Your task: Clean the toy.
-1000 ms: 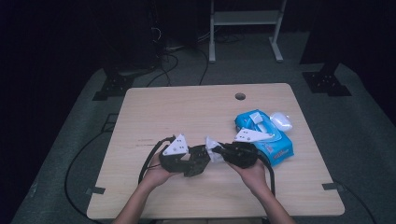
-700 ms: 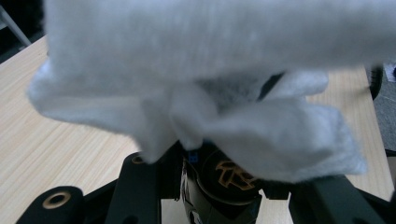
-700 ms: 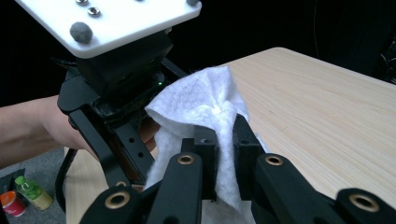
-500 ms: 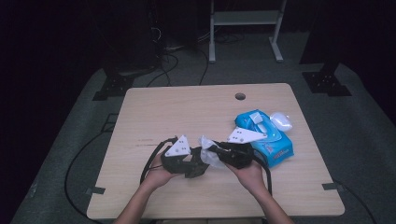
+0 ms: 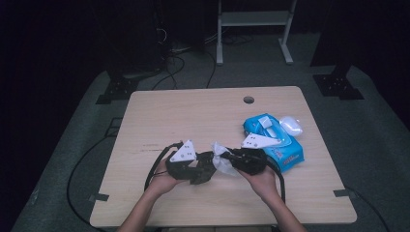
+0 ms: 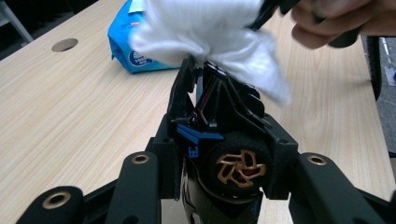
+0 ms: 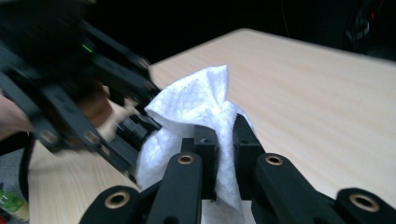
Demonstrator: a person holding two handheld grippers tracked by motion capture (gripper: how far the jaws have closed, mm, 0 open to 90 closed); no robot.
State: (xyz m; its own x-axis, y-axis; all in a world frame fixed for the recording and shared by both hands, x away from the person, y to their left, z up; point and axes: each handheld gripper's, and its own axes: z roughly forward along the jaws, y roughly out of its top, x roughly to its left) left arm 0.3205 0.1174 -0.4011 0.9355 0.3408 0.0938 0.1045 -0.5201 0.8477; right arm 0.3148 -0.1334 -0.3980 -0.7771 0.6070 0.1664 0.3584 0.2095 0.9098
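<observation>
My left gripper (image 5: 202, 170) is shut on a small black toy car (image 6: 224, 126) with blue trim and an orange wheel hub, held low over the table's front. My right gripper (image 5: 229, 159) faces it from the right, shut on a crumpled white wipe (image 5: 221, 155). The wipe (image 6: 210, 32) lies against the far end of the car. In the right gripper view the wipe (image 7: 196, 102) bunches up between my closed jaws (image 7: 219, 144), and the left gripper (image 7: 70, 93) behind it is blurred. A hand (image 6: 336, 23) grips the right gripper's handle.
A blue pack of wipes (image 5: 278, 140) lies on the wooden table (image 5: 193, 116) just right of my right gripper, with a small white object (image 5: 291, 125) beside it. A cable hole (image 5: 248, 100) sits near the far edge. Cables trail off the front left.
The right gripper with the wipe slid a little left against the car, then came back to the right. The left gripper and the car stayed put.
</observation>
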